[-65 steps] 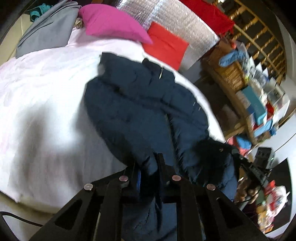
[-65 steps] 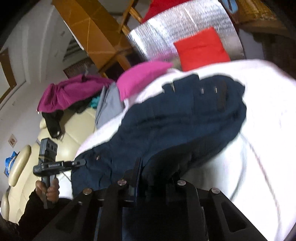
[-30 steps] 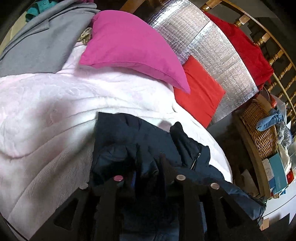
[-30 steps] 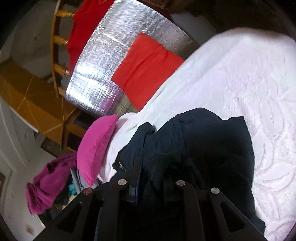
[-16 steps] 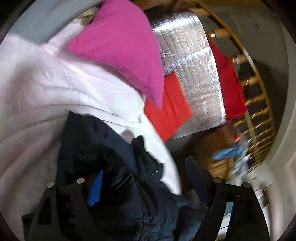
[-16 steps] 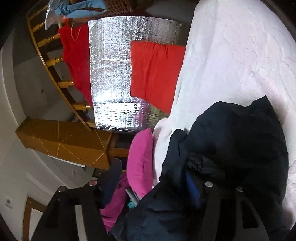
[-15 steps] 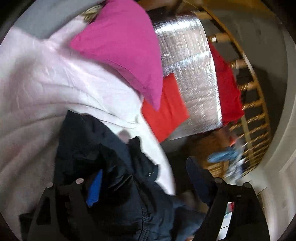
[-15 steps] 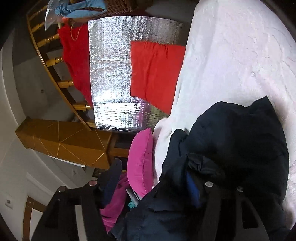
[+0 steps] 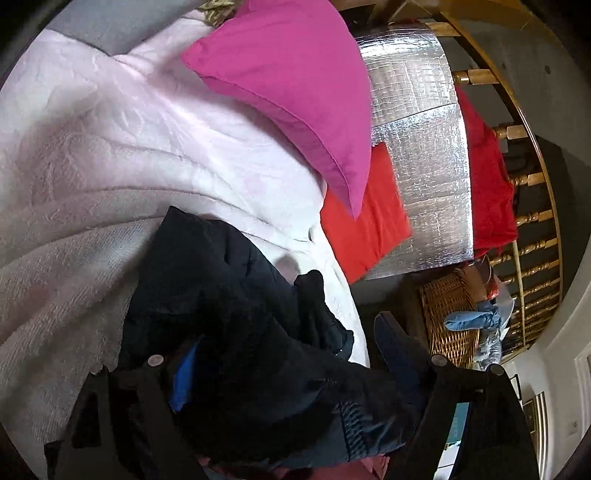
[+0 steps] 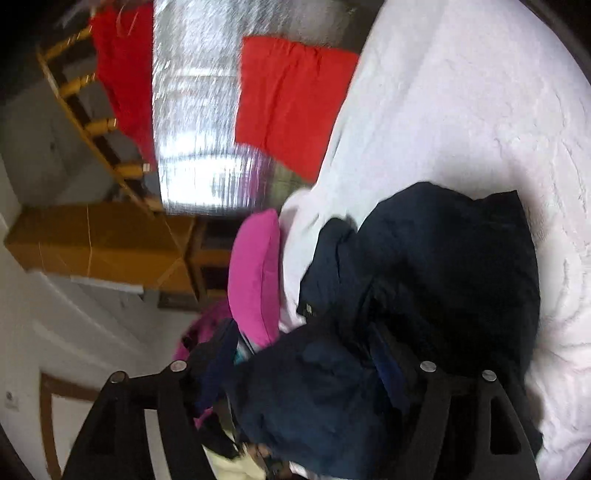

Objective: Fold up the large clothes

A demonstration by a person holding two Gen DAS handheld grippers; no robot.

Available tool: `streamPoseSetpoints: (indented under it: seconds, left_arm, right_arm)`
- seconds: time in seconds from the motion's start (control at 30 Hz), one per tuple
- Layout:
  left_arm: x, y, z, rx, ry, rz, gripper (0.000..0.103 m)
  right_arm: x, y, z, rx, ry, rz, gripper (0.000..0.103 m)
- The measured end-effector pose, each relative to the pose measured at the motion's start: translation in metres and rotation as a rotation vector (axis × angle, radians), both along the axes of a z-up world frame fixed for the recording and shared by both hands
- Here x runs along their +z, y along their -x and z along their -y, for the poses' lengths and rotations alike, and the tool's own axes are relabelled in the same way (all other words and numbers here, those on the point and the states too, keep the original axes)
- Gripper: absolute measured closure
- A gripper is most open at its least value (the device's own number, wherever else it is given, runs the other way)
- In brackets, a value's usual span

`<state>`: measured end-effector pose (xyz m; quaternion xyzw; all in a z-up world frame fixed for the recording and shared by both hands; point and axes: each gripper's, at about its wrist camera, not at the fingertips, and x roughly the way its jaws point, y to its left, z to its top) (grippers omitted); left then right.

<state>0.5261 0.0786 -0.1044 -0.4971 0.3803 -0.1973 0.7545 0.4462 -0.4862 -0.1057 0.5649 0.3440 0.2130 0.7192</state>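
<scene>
A dark navy padded jacket (image 9: 221,288) lies bunched and folded over itself on the pale pink bed cover (image 9: 110,166). My left gripper (image 9: 284,339) stands open wide over the jacket's near part, with loose fabric lying between its fingers and nothing pinched. In the right wrist view the same jacket (image 10: 443,258) rests on the bed cover (image 10: 461,110). The right gripper (image 10: 303,339) has its jaws opening, and a fold of the jacket sits between them without being pressed.
A magenta pillow (image 9: 295,85) and a red cushion (image 9: 365,221) lean on a silver foil panel (image 9: 424,147) at the bed's head. A wicker basket (image 9: 447,314) and a wooden railing (image 9: 535,221) stand beside the bed. Grey clothing (image 9: 110,22) lies far left.
Both grippers carried the jacket's edge toward the pillows, then let go of it and opened wide. The jacket now lies doubled over. Both wrists have rolled.
</scene>
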Motion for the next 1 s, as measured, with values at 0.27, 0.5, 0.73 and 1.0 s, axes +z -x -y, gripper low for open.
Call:
streamPoseSetpoints:
  seconds: [0.27,0.5,0.73,1.0]
  left_arm:
    - [0.029,0.016,-0.014,0.043,-0.01,0.069,0.016]
    - [0.027,0.018,-0.026,0.006,0.048,0.053,0.015]
    - [0.023,0.011,-0.017,0.0,0.006,0.043,0.015]
    - [0.026,0.021,-0.031,0.117,-0.108,0.003,0.015]
  right_arm:
    - [-0.003,-0.002,-0.033,0.179,0.089,-0.028,0.025]
    - [0.002,0.001,-0.034,0.149,-0.04,0.141,0.025]
    - [0.015,0.014,-0.022,-0.118,-0.065,0.313,0.019]
    - [0.008,0.032,0.006,-0.329,0.155,0.107,0.019]
